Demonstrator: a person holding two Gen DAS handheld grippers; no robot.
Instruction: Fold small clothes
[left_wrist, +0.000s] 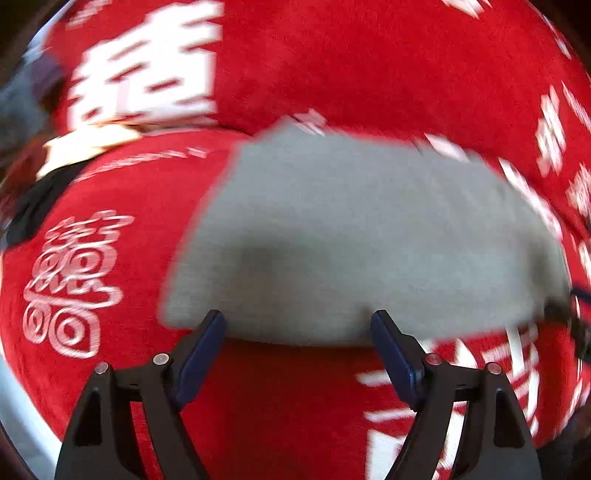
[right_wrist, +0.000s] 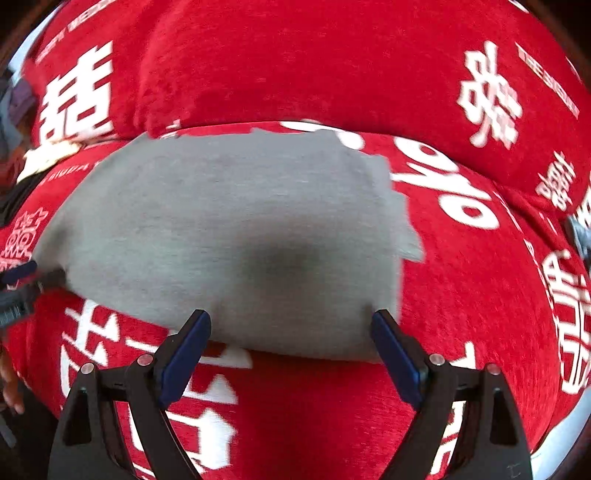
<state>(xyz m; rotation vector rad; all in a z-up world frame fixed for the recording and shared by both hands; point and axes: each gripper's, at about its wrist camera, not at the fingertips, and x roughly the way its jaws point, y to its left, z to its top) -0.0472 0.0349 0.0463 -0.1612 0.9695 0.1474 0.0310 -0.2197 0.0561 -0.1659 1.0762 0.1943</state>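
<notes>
Surface: a red plush cover (left_wrist: 332, 62) with large white characters fills both views, bulging into a raised cushion at the back and a flatter part in front.
Garment: a small grey garment (left_wrist: 351, 236), folded into a blocky shape, lies flat on the flatter red part, its near edge closest to both tongs.
Left tongs: the left gripper (left_wrist: 298, 328) hangs over the near edge of the grey piece, jaws spread wide, blue pads clear of the cloth and nothing pinched between them.
Right tongs: the right gripper (right_wrist: 291, 328) hangs over the same near edge, towards its right corner, jaws spread wide and empty.
Seen in one view only: the right wrist view shows the ragged right end of the garment and the left tongs' tip touching or just beside its left corner; the left wrist view shows its left end against a curly white emblem (left_wrist: 70, 280).
Hard to make out: both views are smeared by blur, so seams and garment type cannot be told; a pale and dark object (left_wrist: 62, 166) at far left is unclear.
Cut off: a few fingertips (right_wrist: 11, 391) show at the left edge of the right wrist view.
</notes>
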